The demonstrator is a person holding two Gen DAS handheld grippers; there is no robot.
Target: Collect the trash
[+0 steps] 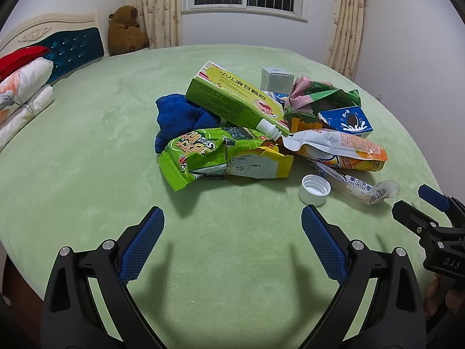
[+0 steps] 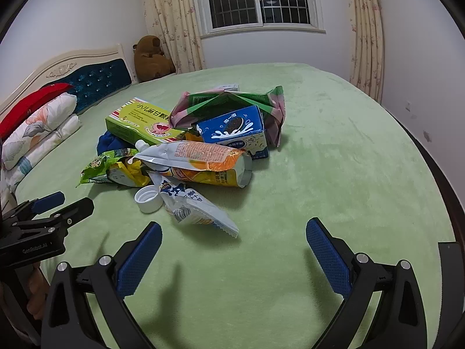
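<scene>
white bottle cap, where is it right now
The white bottle cap lies open side up on the green blanket, at the pile's near edge, touching the clear wrapper.

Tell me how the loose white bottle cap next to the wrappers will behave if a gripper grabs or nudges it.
The white cap looks like rigid plastic, so it should hold its shape between the fingers. It lies open side up on the soft green blanket, so a nudge would probably slide it rather than roll it. Being small and hollow, it is likely very light.

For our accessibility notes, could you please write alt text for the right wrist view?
The open right gripper hovers over a green bedspread, facing a trash pile: white bottle cap, orange pouch, blue milk carton.
</scene>
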